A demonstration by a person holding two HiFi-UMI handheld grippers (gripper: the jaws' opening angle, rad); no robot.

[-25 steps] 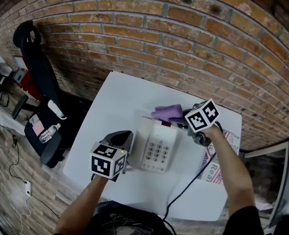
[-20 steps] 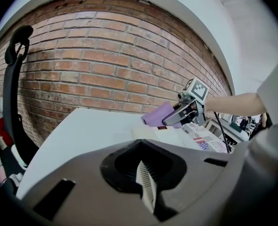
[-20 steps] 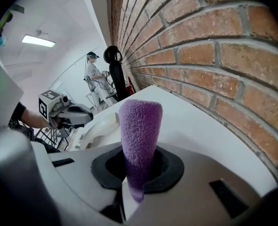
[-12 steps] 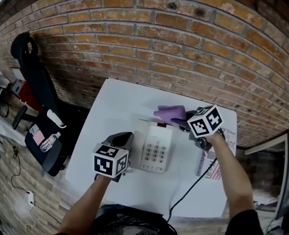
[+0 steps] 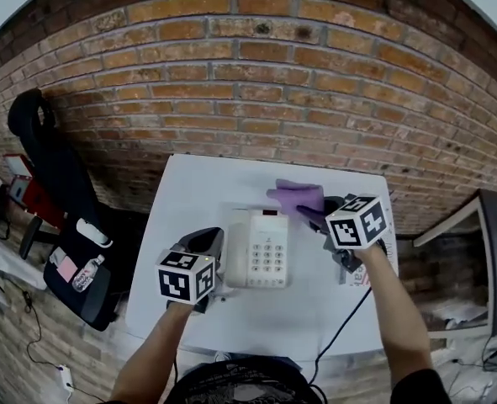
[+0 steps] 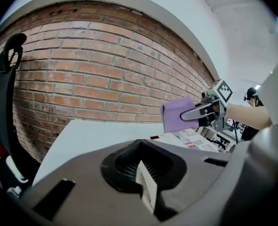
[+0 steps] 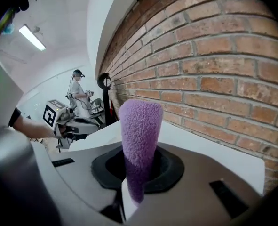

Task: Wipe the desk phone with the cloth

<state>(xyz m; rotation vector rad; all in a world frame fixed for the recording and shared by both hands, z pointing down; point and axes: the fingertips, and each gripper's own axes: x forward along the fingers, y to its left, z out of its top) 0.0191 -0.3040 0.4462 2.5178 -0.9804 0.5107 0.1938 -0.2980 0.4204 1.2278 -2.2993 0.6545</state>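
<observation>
A white, flat-topped desk stands against a rough red brick wall, seen from above. Near its middle lies the desk phone, a smooth off-white plastic slab with a grid of small keys. The person's left claw, grey plastic with a cube of black-and-white square markers behind it, rests just beside the phone's left edge; its own view shows the jaws pressed together with nothing between them. The right claw pinches the cloth, a soft, fuzzy purple piece that stands up from the jaws as a narrow folded tongue. The cloth hangs over the phone's far right corner and seems lifted off it, though contact cannot be judged for certain. A printed newspaper lies on the desk under the right forearm, and a thin black cable trails off the near edge. Compared with a second ago, both claws keep nearly the same places beside the phone and the cloth has barely moved; the head has tipped up, so more wall shows and the desk looks squarer.
</observation>
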